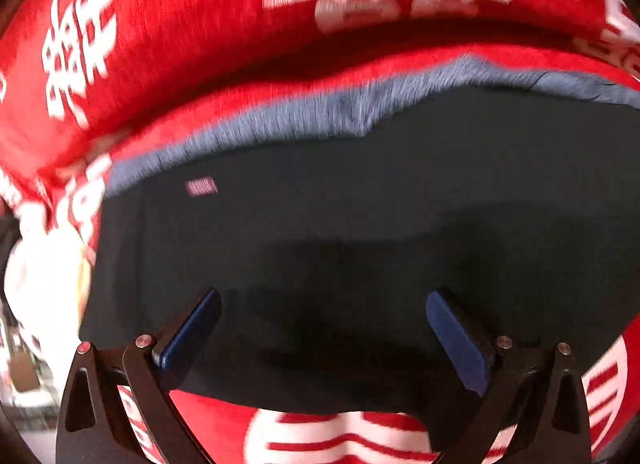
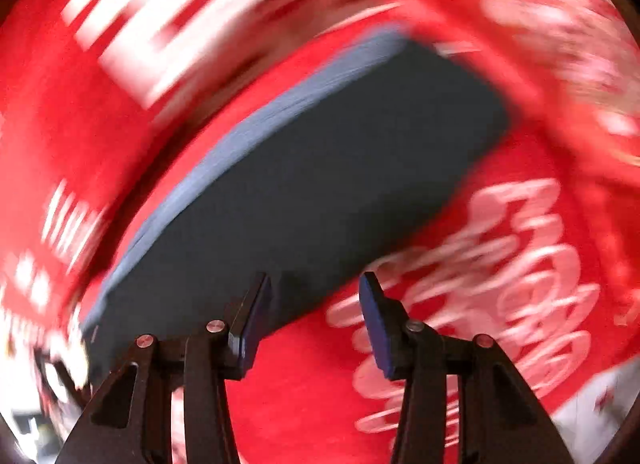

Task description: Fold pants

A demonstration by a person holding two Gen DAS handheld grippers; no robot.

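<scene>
Left wrist view: folded dark pants (image 1: 340,248) on red printed blanket (image 1: 192,24); left gripper (image 1: 323,338) and right gripper (image 2: 314,318) both spread, empty. Probably final fold or release; next, regrasp an edge.

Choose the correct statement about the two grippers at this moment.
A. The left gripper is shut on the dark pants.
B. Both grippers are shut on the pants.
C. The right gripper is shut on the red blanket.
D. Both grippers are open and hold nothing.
D. The left gripper stands wide open over the dark pants, and the right gripper also shows a clear gap between its fingers, with only the red blanket and the pants edge seen behind.
</scene>
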